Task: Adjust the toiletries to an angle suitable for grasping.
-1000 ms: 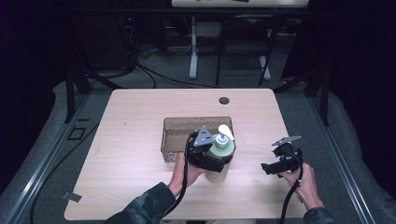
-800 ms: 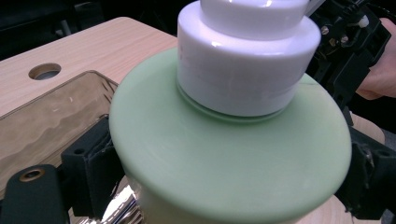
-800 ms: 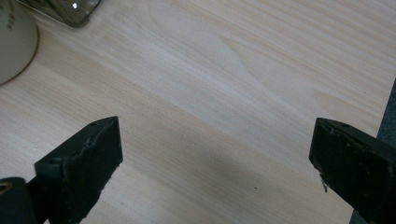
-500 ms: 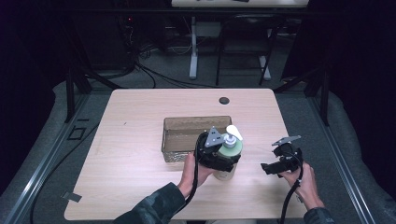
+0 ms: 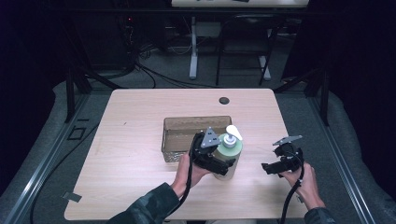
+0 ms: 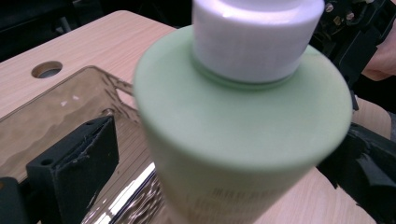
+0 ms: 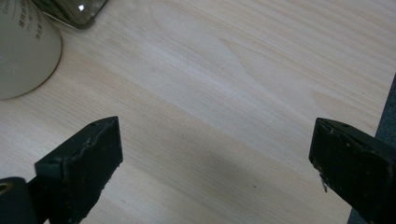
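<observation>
We see the left hand-held gripper (image 5: 223,163) pinching the green pump bottle (image 5: 228,150) (white cap) beside the clear bin (image 5: 175,139) on the counter (image 5: 140,182); the right hand-held gripper (image 5: 271,167) hovers spread wide.

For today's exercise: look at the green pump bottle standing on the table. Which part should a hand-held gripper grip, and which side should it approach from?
Grip the green pump bottle across its round body, below the white pump head. It stands upright beside the clear tray, so come in level from the person's side. The body offers broad curved walls; the pump head looks narrow and likely movable. The left hand-held gripper already straddles the body this way.
</observation>
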Available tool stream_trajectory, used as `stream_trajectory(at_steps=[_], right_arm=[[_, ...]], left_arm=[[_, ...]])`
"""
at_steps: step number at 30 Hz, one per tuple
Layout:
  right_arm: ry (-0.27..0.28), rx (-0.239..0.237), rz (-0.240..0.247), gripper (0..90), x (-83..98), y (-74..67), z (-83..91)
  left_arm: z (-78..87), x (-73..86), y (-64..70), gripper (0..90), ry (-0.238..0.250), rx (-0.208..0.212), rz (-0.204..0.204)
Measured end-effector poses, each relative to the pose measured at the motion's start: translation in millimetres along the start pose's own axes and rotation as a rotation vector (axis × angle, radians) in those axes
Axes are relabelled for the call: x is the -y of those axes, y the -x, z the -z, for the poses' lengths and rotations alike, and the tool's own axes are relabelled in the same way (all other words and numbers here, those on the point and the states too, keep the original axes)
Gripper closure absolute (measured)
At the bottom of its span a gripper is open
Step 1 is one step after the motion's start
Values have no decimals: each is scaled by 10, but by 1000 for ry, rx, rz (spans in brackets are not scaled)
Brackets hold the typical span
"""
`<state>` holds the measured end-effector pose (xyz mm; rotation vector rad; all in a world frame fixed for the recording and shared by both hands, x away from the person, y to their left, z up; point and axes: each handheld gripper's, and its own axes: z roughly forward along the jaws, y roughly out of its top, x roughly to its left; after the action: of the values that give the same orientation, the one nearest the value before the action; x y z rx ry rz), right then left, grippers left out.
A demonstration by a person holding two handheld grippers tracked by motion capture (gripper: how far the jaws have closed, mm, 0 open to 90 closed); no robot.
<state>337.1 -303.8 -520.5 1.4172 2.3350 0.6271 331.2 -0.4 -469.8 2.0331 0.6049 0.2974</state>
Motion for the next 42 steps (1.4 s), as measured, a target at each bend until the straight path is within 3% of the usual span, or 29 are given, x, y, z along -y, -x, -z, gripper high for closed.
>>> stream_trajectory(at_steps=[5, 17, 24, 32, 37, 38, 39, 42], right_arm=[[-1, 1, 5, 22, -4, -8, -3], [-13, 0, 8, 21, -3, -21, -14], [-11, -4, 9, 20, 10, -19, -3], [-11, -1, 7, 22, -11, -11, 6], [-14, -4, 21, 22, -35, -27, 0], [-13, 0, 24, 22, -40, -28, 2], [-14, 0, 24, 22, -45, -27, 7], [-3, -3, 15, 22, -61, -13, 43]], left_arm=[[121, 62, -58, 0, -19, 7, -9], [460, 434, -368, 0, -144, -24, 14], [603, 620, -475, 0, -219, -6, 15], [802, 776, -641, 0, -259, -12, 64], [948, 862, -718, 0, -264, -46, 55], [1018, 892, -757, 0, -254, -89, 38], [1045, 909, -791, 0, -259, -97, 37], [1124, 981, -893, 0, -276, -110, 66]])
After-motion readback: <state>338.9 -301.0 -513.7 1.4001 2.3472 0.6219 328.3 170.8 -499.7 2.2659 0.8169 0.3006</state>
